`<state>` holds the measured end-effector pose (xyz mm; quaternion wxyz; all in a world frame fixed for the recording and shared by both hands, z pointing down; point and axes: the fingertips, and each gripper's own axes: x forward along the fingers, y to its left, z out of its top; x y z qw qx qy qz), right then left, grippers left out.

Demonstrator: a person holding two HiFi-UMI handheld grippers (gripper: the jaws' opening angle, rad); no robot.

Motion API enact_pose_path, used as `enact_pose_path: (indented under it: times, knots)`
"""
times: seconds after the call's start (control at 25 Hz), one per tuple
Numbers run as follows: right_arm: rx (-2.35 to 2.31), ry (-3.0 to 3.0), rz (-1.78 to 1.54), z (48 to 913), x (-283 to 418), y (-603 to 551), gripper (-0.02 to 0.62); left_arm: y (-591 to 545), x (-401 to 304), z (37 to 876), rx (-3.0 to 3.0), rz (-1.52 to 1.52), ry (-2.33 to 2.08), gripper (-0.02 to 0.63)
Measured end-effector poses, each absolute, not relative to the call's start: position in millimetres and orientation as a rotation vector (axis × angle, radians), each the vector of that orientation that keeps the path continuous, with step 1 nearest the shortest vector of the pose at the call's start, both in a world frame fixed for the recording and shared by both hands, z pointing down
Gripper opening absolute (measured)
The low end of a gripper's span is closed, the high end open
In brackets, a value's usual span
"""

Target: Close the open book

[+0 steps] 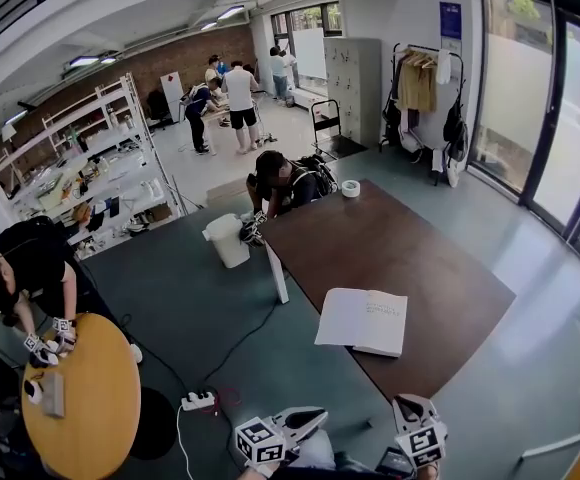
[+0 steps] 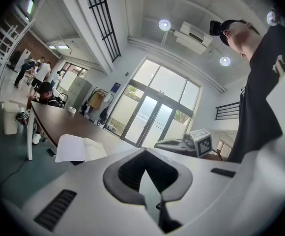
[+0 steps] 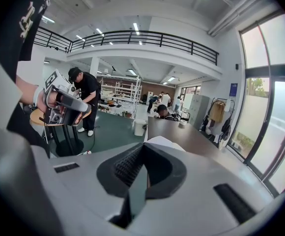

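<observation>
An open book (image 1: 362,320) with white pages lies flat on the dark brown table (image 1: 410,258), near its front edge. Both grippers hang low, below that edge and short of the book. My left gripper (image 1: 308,420) points right, jaws together, holding nothing. My right gripper (image 1: 410,406) sits beside it, jaws also together and empty. In the left gripper view the book (image 2: 78,148) lies ahead to the left of the shut left gripper (image 2: 145,154). In the right gripper view a white page of the book (image 3: 162,142) peeks just over the shut right gripper (image 3: 143,146).
A tape roll (image 1: 350,188) lies at the table's far end, where a person (image 1: 285,183) sits. A white bin (image 1: 228,240) and a leaning white panel (image 1: 277,273) stand left of the table. A power strip (image 1: 198,400) lies on the floor by a round wooden table (image 1: 80,398).
</observation>
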<state>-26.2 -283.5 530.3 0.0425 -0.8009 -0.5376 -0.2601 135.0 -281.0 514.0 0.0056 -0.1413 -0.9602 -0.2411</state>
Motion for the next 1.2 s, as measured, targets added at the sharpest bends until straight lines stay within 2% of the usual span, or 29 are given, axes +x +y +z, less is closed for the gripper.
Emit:
enact_pose_path:
  times: [0.76, 1.2]
  knots:
    - [-2.49, -1.683, -0.877, 519.2, 1.1, -201.5, -0.012, -185.1, 129.7, 524.1, -0.349, -0.778, -2.994, 0.002]
    - [-2.433, -1.695, -0.92, 516.0, -9.4, -144.5, -0.012, -116.9, 120.6, 531.1, -0.335, -0.824, -2.958, 0.002]
